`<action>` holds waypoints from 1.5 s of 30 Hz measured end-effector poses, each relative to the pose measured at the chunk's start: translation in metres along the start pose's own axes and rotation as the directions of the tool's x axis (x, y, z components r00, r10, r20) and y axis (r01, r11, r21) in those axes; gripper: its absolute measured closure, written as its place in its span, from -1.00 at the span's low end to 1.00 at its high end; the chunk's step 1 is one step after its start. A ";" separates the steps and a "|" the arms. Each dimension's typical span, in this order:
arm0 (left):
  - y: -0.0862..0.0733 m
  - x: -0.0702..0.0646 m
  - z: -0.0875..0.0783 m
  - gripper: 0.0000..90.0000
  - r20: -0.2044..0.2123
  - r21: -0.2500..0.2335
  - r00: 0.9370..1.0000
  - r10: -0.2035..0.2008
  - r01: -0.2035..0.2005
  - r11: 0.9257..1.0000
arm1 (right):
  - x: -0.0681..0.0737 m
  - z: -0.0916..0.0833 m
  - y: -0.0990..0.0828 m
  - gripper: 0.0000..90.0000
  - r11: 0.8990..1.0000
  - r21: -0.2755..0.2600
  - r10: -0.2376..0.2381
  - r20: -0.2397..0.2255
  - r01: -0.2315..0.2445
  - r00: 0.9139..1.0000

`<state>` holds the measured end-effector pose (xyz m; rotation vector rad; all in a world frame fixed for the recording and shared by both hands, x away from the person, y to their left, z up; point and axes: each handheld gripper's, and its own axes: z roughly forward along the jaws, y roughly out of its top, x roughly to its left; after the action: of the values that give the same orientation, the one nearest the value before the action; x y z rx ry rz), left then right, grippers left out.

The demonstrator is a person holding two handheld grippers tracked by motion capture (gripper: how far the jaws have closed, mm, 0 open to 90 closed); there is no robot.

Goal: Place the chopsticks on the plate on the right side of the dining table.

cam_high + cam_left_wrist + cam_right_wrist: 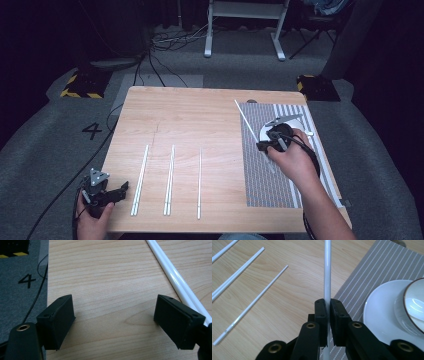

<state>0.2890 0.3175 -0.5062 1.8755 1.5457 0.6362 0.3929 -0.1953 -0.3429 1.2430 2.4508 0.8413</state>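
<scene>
My right gripper hangs over the left part of the striped grey placemat, shut on a single white chopstick that slants up and away from it. In the right gripper view the jaws pinch this chopstick partway along its length. Several other white chopsticks lie on the wooden table: a pair, another pair and a single one. My left gripper rests at the table's front left corner, open, with bare wood between its jaws. The nearest pair lies just beside its right jaw.
A white plate holding a bowl with a dark rim sits on the placemat, right of the held chopstick. The table's left edge runs beside the left gripper, with grey floor and a cable beyond it.
</scene>
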 end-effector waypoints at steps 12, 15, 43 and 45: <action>0.000 0.000 0.000 -0.63 0.000 -0.001 1.000 -0.001 0.001 1.000 | -0.045 -0.009 -0.028 0.89 0.999 0.031 0.016 0.035 -0.017 0.999; 0.000 0.000 0.000 -0.63 0.000 -0.001 1.000 -0.001 0.001 1.000 | -0.053 -0.007 -0.033 0.88 0.999 0.051 0.018 0.042 -0.020 0.999; 0.000 0.000 0.000 -0.63 0.000 0.000 1.000 -0.001 0.001 1.000 | -0.088 0.035 -0.054 0.88 0.963 0.267 -0.072 0.085 0.047 0.994; 0.000 0.000 0.000 -0.63 0.000 0.000 1.000 -0.001 0.001 1.000 | -0.090 0.039 -0.056 0.88 0.958 0.282 -0.080 0.088 0.053 0.993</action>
<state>0.2890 0.3174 -0.5062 1.8742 1.5461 0.6357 0.4288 -0.2788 -0.4094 1.2494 2.5786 0.4141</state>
